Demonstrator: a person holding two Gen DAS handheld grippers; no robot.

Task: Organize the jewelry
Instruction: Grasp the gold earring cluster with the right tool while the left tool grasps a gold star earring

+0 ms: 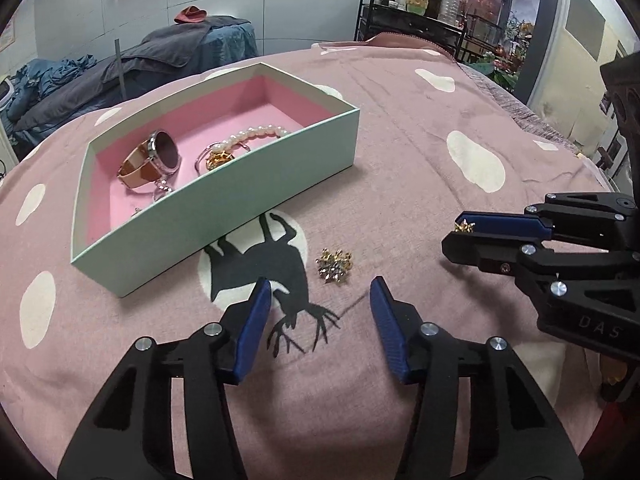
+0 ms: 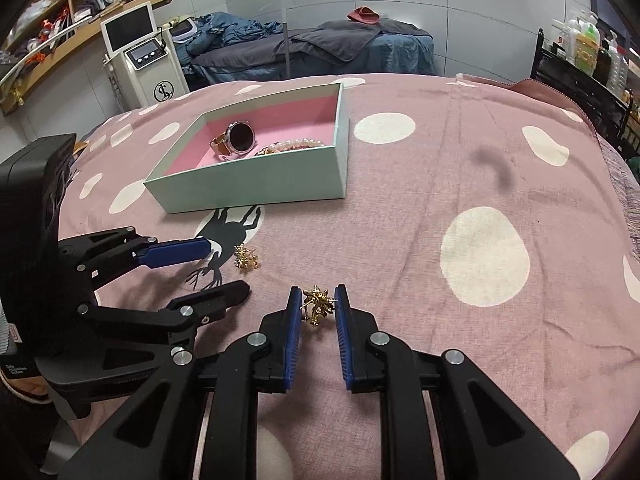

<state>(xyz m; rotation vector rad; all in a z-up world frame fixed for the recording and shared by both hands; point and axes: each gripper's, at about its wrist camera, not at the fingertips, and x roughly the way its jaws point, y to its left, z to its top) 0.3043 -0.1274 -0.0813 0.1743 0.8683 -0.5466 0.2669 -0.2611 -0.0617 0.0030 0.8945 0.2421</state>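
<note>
The right gripper (image 2: 317,307) was seen clamped on a small gold brooch (image 2: 317,305), judged light, spiky and easily bent, while the left gripper (image 1: 320,294), its jaws apart, was held before a second brooch (image 1: 334,265) lying on the bedspread (image 1: 420,168) near the box (image 1: 224,216).

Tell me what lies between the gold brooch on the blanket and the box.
Only blanket: the stretch from the loose brooch to the box holds just the black deer print, with no other jewelry. The left wrist view shows it best.
</note>
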